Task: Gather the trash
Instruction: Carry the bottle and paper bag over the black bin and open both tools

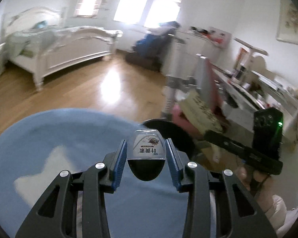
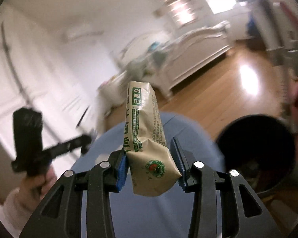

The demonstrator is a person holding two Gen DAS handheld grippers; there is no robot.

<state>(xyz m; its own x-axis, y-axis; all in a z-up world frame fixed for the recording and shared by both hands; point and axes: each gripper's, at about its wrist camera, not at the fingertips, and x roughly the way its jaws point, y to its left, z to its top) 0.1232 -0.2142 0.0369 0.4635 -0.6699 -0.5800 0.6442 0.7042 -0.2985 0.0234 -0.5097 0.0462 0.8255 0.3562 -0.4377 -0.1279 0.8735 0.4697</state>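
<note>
In the left wrist view, a white bed (image 1: 55,47) stands at the far left on the wooden floor (image 1: 93,91), with bright windows (image 1: 147,6) on the wall behind it. Below, a round blue surface (image 1: 49,138) fills the lower left of the picture. Above it, the left hand-held gripper (image 1: 146,152) pinches a small clear bottle (image 1: 146,154) between its blue pads (image 1: 120,158); the bottle points away from the camera, has a dark rounded end nearest the lens and carries a printed label. Just behind the bottle sits a dark round bin (image 1: 168,130) on the floor. Further right, a cluttered desk (image 1: 248,99) runs along the wall, blurred, and the other hand-held gripper shows as a black body with a green light. In the right wrist view, the black body of the left tool appears at the far left, gripped by a hand (image 2: 35,180), with white doors (image 2: 29,79) behind it. In the middle, the right hand-held gripper (image 2: 152,164) is pressed onto a crumpled beige wrapper (image 2: 145,134) with green print, which stands up from between the pads and leans slightly left, above the same blue surface. To the right of it, the dark bin stands open on the floor with some scraps visible inside near its lower wall. The room behind is smeared by motion, so finer detail cannot be told.
</note>
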